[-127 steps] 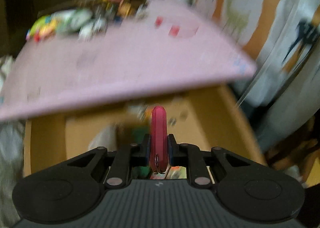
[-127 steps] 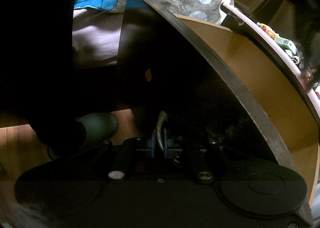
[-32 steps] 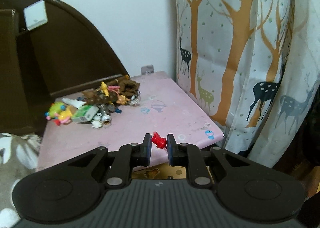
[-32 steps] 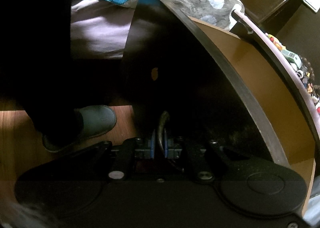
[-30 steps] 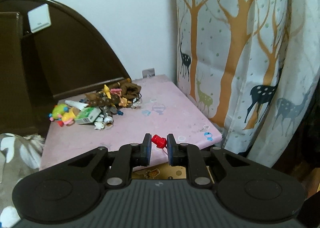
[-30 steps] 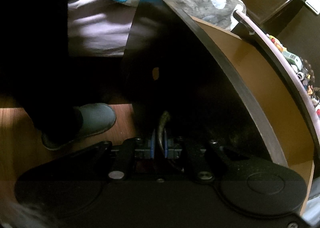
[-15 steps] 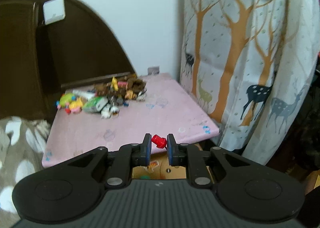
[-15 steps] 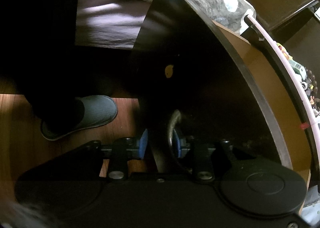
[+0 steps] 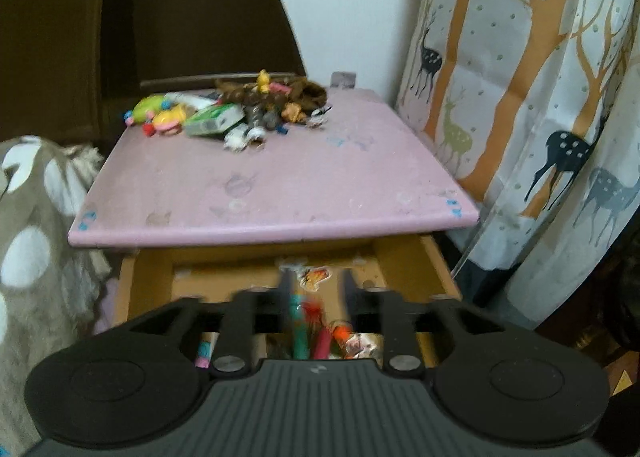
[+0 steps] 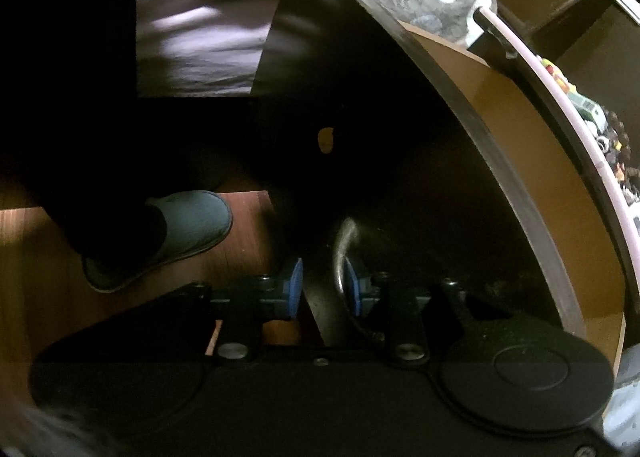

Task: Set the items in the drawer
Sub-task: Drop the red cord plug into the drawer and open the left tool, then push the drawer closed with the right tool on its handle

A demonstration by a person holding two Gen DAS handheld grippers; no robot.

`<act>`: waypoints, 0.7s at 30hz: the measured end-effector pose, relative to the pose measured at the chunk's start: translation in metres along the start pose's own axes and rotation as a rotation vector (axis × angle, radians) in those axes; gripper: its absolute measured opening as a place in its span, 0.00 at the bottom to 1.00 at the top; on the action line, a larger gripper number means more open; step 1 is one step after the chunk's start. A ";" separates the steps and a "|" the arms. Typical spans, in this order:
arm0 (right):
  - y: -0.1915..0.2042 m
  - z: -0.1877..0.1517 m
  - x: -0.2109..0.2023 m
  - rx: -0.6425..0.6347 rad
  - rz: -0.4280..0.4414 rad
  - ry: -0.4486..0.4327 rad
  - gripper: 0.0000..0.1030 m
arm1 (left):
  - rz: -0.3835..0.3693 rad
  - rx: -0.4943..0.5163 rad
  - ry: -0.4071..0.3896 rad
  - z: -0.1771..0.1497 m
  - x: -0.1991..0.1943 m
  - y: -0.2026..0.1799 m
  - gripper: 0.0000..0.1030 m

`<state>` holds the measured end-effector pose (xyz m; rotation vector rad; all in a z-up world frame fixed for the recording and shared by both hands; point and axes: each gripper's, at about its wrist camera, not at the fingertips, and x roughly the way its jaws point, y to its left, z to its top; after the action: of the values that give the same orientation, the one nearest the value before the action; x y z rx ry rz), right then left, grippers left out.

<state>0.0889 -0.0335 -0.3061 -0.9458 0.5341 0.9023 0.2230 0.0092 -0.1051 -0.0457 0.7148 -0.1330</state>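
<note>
Deer-print curtains (image 9: 520,89) hang off to the right of the left tongs (image 9: 316,293), and a pink worktop (image 9: 272,193) sits straight ahead of them, with a heap of small toys (image 9: 236,113) at its far end, well away from the fingers. Right below the left tongs is the open drawer (image 9: 152,281), pulled out from under the worktop, and you can see some colourful bits (image 9: 320,333) already lying in it, directly under the gap. The left tongs are spread wide with nothing between the fingers. It's pretty blurry there, but I don't see anything pinched, so my guess is they're positioned over the drawer because that's the drop spot.

The right tongs (image 10: 318,285) are down low at the dark drawer front (image 10: 380,145), with the metal handle (image 10: 340,249) sitting between the blue pads (image 10: 295,281). There's a visible gap on the left side of the handle, so they're parted and loose around it, not clamped. Makes sense to hover there if the job is keeping the drawer out while stuff goes in. A grey slipper (image 10: 176,233) is on the wood floor (image 10: 36,277) off to the left of them.

Plenty of toys on the worktop, so I'd say this is nowhere near done.
</note>
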 end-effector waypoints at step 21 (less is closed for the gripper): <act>0.021 0.017 0.009 -0.031 -0.143 0.144 0.20 | 0.076 -0.153 -0.228 -0.109 -0.110 0.066 0.72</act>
<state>0.0764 -0.0092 -0.3131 -1.0690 0.5691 0.7192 0.0765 0.0906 -0.1216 -0.1769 0.4968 0.0009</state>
